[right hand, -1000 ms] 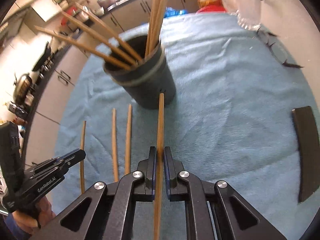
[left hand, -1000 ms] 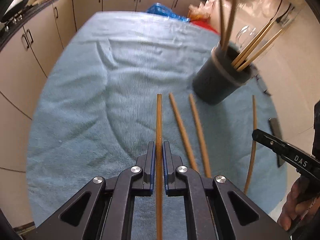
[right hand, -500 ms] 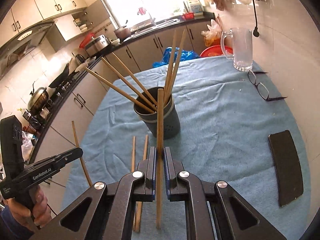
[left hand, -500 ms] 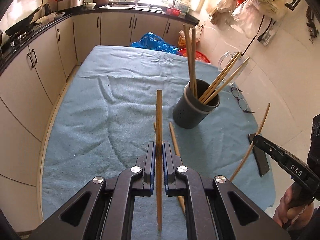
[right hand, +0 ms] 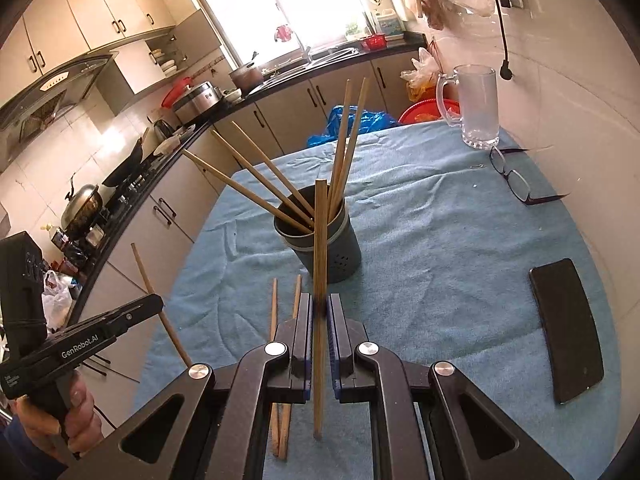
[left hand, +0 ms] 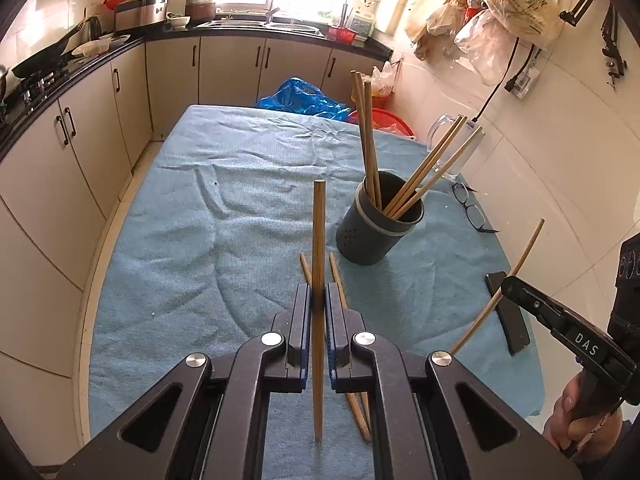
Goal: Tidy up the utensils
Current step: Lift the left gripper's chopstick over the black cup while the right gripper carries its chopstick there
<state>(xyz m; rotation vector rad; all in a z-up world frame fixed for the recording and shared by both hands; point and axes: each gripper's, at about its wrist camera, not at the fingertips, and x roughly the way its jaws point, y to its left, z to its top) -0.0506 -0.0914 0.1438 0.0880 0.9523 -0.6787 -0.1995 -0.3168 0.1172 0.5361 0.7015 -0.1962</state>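
Observation:
A dark round utensil holder (left hand: 378, 228) stands on the blue cloth (left hand: 208, 240) and holds several wooden chopsticks (left hand: 366, 140); it also shows in the right wrist view (right hand: 320, 240). My left gripper (left hand: 318, 300) is shut on one chopstick (left hand: 319, 232), held upright above the table. My right gripper (right hand: 319, 312) is shut on another chopstick (right hand: 320, 232), also raised; it appears in the left wrist view (left hand: 516, 264) at the right. Two chopsticks (left hand: 340, 280) still lie on the cloth below, also seen in the right wrist view (right hand: 285, 304).
A black phone (right hand: 568, 328) lies at the right table edge. Glasses (right hand: 512, 180) and a glass mug (right hand: 476, 108) sit at the far right by the wall. Kitchen cabinets and counter run along the left and back.
Both grippers have risen from the cloth, each lifting its chopstick clear of the table. The holder now looks farther away and lower in both views.

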